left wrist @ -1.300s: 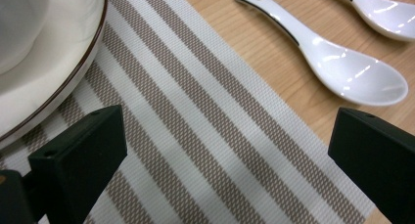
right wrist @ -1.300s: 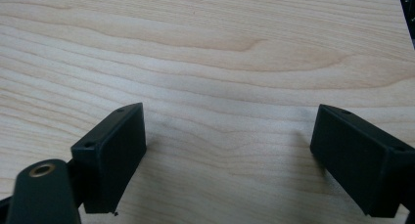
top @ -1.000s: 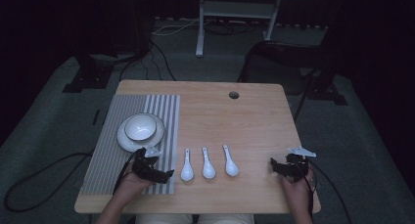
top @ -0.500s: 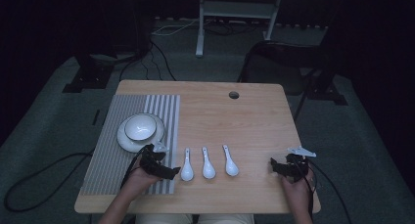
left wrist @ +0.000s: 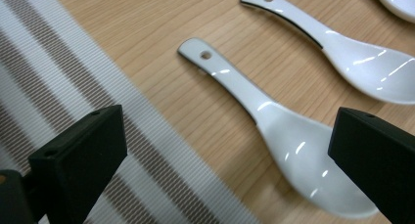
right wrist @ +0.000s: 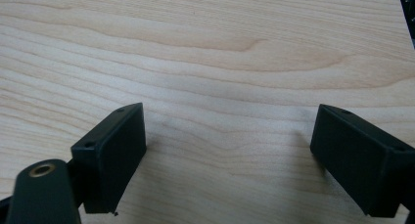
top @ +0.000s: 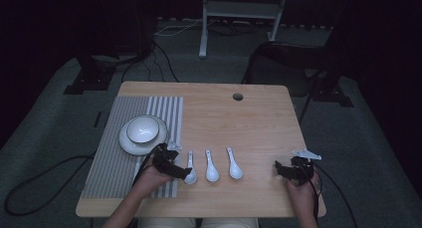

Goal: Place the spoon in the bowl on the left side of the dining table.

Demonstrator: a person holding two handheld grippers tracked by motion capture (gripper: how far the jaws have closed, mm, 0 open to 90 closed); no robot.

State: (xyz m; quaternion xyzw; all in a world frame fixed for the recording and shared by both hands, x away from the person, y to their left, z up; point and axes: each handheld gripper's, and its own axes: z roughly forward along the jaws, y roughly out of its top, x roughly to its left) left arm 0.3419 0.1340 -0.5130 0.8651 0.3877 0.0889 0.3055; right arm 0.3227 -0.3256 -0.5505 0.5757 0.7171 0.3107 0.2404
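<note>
Nothing looks moved yet: three white ceramic soup spoons (top: 212, 167) lie mid-frame; left tongs (left wrist: 230, 155) gape wide around the leftmost spoon (left wrist: 274, 136), right tongs (right wrist: 227, 155) wide over bare worktop (right wrist: 220, 48).

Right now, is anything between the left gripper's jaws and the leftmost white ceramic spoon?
Nothing visible. The left gripper has its jaws open around the bowl end of the leftmost white ceramic spoon, which lies flat on the light wooden table just off the grey striped placemat. The neighbouring white spoon lies apart, clear of the jaws.
</note>
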